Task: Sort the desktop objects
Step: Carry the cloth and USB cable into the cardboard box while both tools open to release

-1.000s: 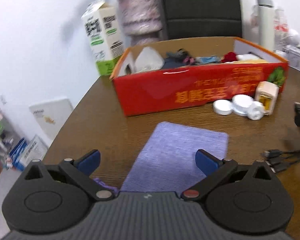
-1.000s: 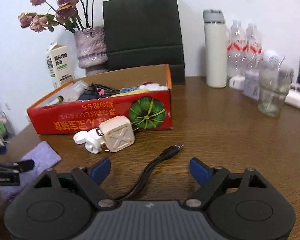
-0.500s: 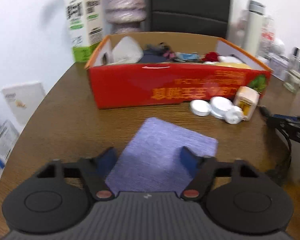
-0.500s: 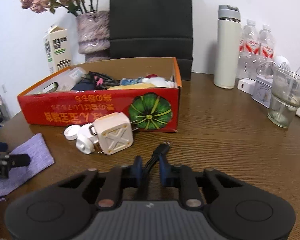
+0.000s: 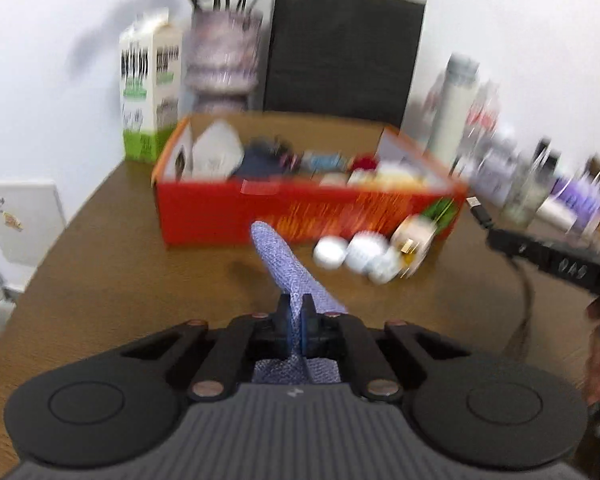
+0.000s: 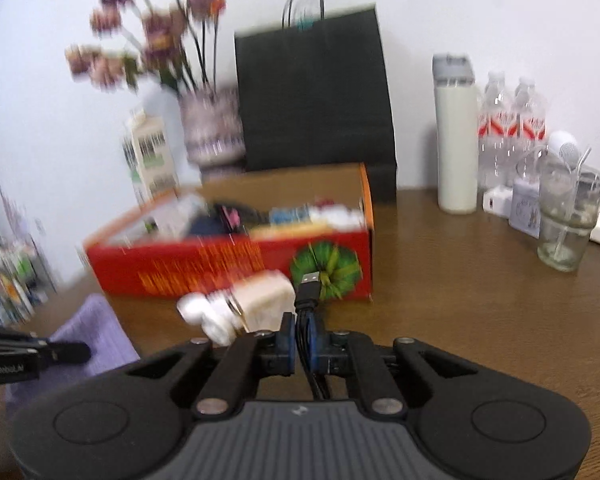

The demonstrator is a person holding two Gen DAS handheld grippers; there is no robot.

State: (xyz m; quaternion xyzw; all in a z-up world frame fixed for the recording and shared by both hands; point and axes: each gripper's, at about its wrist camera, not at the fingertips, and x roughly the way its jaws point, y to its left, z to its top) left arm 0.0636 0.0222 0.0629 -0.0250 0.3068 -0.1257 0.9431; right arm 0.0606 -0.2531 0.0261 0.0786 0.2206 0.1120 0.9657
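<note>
My left gripper [image 5: 298, 320] is shut on the purple cloth [image 5: 288, 264], which sticks up and forward from the jaws above the table; the cloth also shows in the right wrist view [image 6: 88, 332]. My right gripper [image 6: 299, 338] is shut on the black USB cable [image 6: 306, 292], lifted, with its plug pointing up toward the red cardboard box [image 6: 220, 264]. The box [image 5: 300, 208] holds several small items. The right gripper also shows at the right of the left wrist view [image 5: 496, 236]. White lids [image 5: 352, 256] and a cream cube-shaped object [image 6: 266, 296] lie before the box.
Behind the box stand a milk carton [image 5: 150, 88], a flower vase [image 5: 222, 60] and a black paper bag [image 6: 314, 92]. At the right are a white flask [image 6: 456, 136], water bottles [image 6: 512, 128] and a glass [image 6: 568, 220]. The wooden table's left edge [image 5: 52, 256] is near.
Both grippers have closed: the left on the purple cloth, the right on the black cable. Both have lifted their loads off the table; the cloth now stands up bunched.
</note>
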